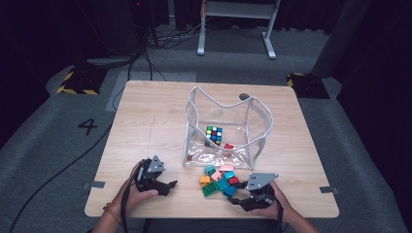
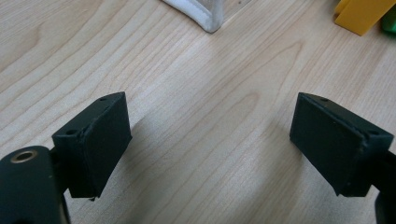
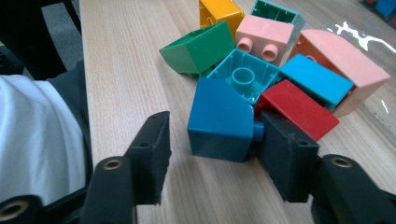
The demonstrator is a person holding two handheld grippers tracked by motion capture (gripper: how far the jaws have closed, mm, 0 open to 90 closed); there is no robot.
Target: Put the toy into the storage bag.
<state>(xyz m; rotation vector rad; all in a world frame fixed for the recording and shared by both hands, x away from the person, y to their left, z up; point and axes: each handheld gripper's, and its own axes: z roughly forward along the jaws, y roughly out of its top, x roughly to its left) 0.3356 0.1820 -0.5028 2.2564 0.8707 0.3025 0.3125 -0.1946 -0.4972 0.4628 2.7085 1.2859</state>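
A pile of toy bricks (image 1: 218, 179) lies near the table's front edge, just in front of a clear bag (image 1: 257, 121) with white trim. My right gripper (image 1: 234, 197) reaches into the pile from the right, and its jaws stand around a dark blue sloped brick (image 3: 218, 119). In the right gripper view the right pad (image 3: 280, 149) touches the brick's stud, while the left pad (image 3: 154, 144) stands a gap away from it. Green (image 3: 198, 49), teal (image 3: 243, 74), red (image 3: 299, 109), pink (image 3: 264, 37) and yellow (image 3: 219, 11) bricks lie just beyond. My left gripper (image 1: 171, 186) rests open on bare wood left of the pile.
Inside the clear bag sit a Rubik's cube (image 1: 214, 134) and a red brick (image 1: 228, 146). The bag's white corner (image 2: 201, 11) and a yellow brick (image 2: 362, 14) lie ahead of the left gripper. The table's front edge (image 1: 194, 213) runs close beneath both hands.
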